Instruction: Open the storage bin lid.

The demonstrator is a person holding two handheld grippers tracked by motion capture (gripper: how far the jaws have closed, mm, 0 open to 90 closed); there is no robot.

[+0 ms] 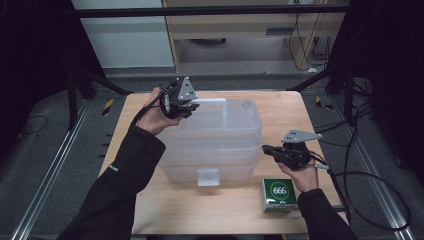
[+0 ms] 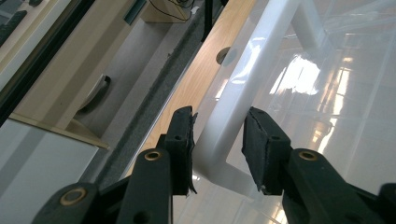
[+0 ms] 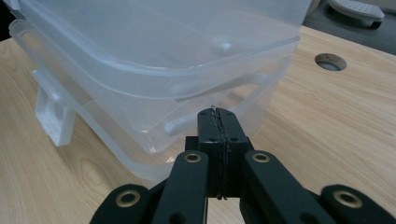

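A light wooden table stands on a grey floor, with dark frames at both sides. At the far left corner of the tabletop, the left gripper is at the far left corner of the clear plastic boxes, which are stacked one inside the other in the middle of the tabletop. In the left gripper view, its jaws stand apart around the white handle of the stack, and the pads do not press on it. Near the right edge, the right gripper points at the right end of the boxes; its jaws are closed together on nothing. A green box lies at the near right corner, beside the right hand.
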